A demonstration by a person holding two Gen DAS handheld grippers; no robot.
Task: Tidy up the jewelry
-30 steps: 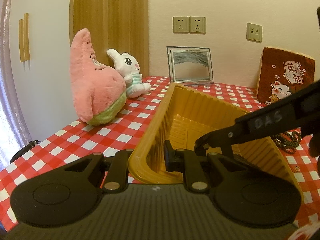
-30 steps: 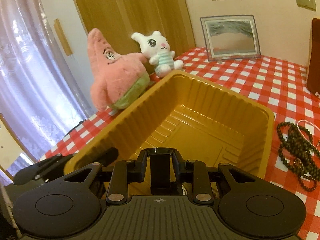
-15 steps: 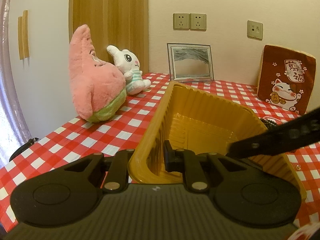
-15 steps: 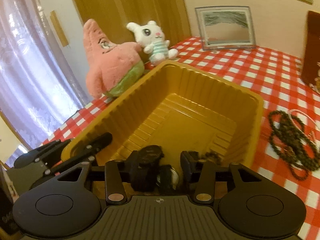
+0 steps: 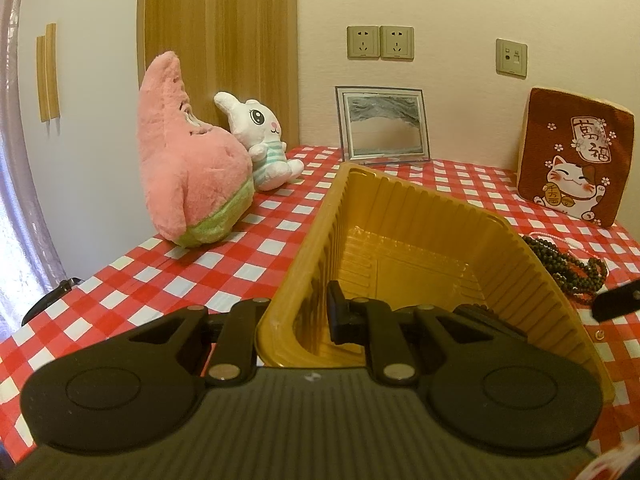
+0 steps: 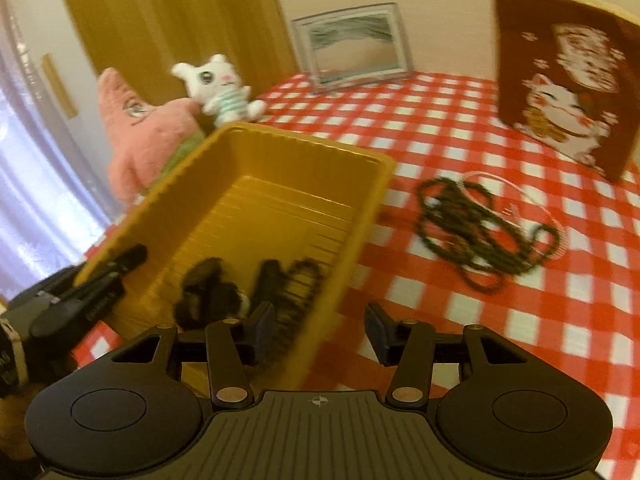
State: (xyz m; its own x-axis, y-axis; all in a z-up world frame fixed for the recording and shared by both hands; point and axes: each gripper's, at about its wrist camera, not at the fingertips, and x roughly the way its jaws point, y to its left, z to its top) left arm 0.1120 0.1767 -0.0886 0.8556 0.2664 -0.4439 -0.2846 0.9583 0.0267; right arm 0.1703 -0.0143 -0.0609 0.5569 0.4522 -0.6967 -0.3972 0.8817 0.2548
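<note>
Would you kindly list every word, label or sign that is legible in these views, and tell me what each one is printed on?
"萬福": white banner on the red lucky-cat cushion, legible in the left wrist view.
Gold coin held by the cat: characters too small to read.
Left gripper, right wrist view: white lettering along its finger, too blurred to read.
Wall sockets: no legible marking.
Yellow tray, plush toys: no text.
</note>
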